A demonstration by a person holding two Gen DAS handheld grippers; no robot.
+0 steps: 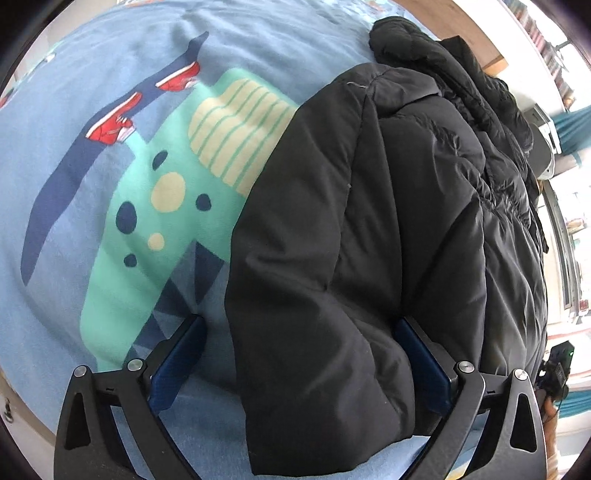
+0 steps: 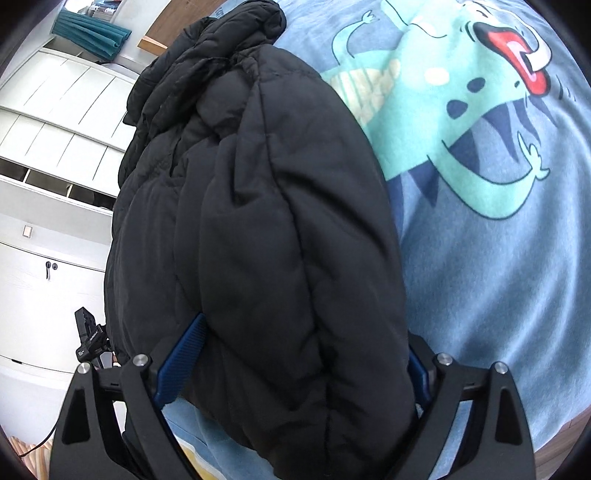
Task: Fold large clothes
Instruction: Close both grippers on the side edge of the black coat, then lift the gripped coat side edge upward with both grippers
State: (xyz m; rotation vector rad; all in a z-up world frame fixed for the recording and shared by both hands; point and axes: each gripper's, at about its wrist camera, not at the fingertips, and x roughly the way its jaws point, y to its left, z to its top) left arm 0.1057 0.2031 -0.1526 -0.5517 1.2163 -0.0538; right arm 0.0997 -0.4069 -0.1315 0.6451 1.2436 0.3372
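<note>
A black puffer jacket [image 1: 369, 221] lies folded lengthwise on a light blue bedspread [image 1: 110, 44] printed with a green dinosaur. In the left wrist view my left gripper [image 1: 301, 325] stands open around the jacket's near end. Its left pad [image 1: 177, 362] is clear of the cloth, with blue bedspread showing between; its right pad [image 1: 421, 365] lies against the jacket. In the right wrist view the jacket [image 2: 258, 203] bulges between the wide-spread fingers of my right gripper [image 2: 306, 328], which is open. The jacket rests beside the left pad [image 2: 181, 358] and hides most of the right one.
White cupboards [image 2: 55, 129] and a teal curtain [image 2: 92, 33] stand beyond the bed's side. A wooden headboard [image 1: 461, 29] and shelves [image 1: 546, 48] are at the far end. The bedspread [image 2: 498, 277] spreads wide beside the jacket. The other gripper's black housing [image 1: 557, 365] shows at the edge.
</note>
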